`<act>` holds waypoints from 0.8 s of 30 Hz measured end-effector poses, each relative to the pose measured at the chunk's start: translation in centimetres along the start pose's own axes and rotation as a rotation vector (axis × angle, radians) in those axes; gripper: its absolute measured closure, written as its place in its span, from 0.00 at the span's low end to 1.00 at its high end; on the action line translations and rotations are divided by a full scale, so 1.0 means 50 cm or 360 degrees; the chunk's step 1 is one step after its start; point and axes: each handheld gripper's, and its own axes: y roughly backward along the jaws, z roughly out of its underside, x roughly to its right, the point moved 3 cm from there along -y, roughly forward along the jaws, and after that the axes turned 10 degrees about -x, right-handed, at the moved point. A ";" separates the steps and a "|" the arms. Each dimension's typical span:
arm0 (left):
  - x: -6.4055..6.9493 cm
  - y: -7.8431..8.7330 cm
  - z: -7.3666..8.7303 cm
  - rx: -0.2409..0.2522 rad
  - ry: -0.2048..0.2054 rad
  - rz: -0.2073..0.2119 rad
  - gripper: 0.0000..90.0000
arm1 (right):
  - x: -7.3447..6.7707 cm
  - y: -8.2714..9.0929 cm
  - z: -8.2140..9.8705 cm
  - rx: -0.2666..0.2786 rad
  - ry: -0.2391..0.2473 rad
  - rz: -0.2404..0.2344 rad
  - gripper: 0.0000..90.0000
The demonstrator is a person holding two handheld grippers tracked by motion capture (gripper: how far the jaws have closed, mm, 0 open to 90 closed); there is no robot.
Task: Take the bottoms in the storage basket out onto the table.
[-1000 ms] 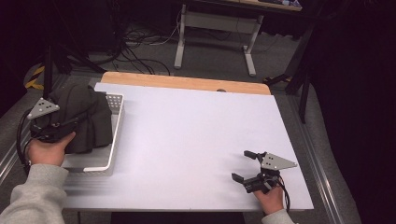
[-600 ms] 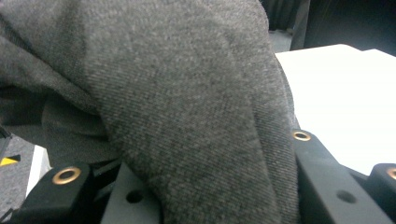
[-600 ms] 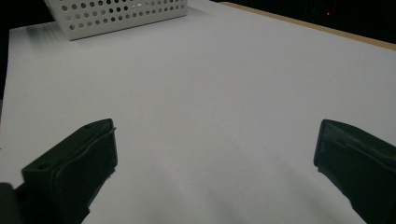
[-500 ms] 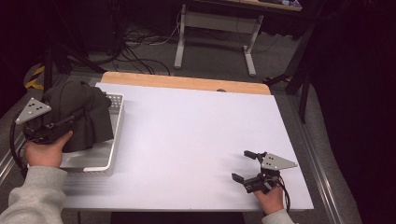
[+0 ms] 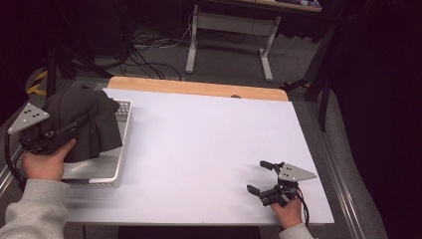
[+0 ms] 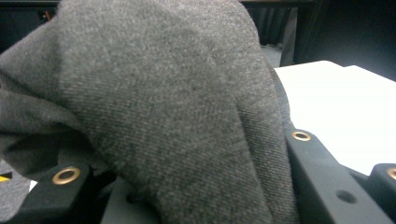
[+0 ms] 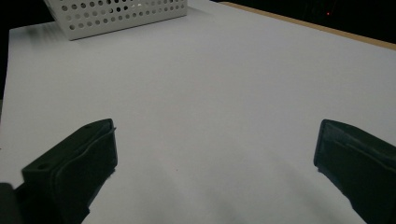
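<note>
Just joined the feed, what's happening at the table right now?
The left gripper is shut on a dark grey cloth and holds it bunched above the white perforated basket at the table's left edge. The right gripper rests open on the white table near the right front corner, with nothing between its jaws.

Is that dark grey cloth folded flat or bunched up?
Bunched up: the cloth hangs in loose folds from the left gripper, above the white basket.
</note>
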 end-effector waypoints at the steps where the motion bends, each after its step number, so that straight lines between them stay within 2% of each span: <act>1: 0.002 0.001 -0.002 -0.0001 -0.0002 0.0000 0.74 | 0.000 0.000 0.000 0.0001 0.0000 -0.0001 0.00; 8: 0.017 0.012 -0.014 0.0019 -0.0031 0.0012 0.74 | 0.000 0.000 0.000 0.0000 -0.0002 0.0000 0.00; 24: 0.072 0.039 -0.063 0.0096 -0.0128 0.0101 0.74 | 0.001 0.000 0.000 0.0000 -0.0004 0.0000 0.00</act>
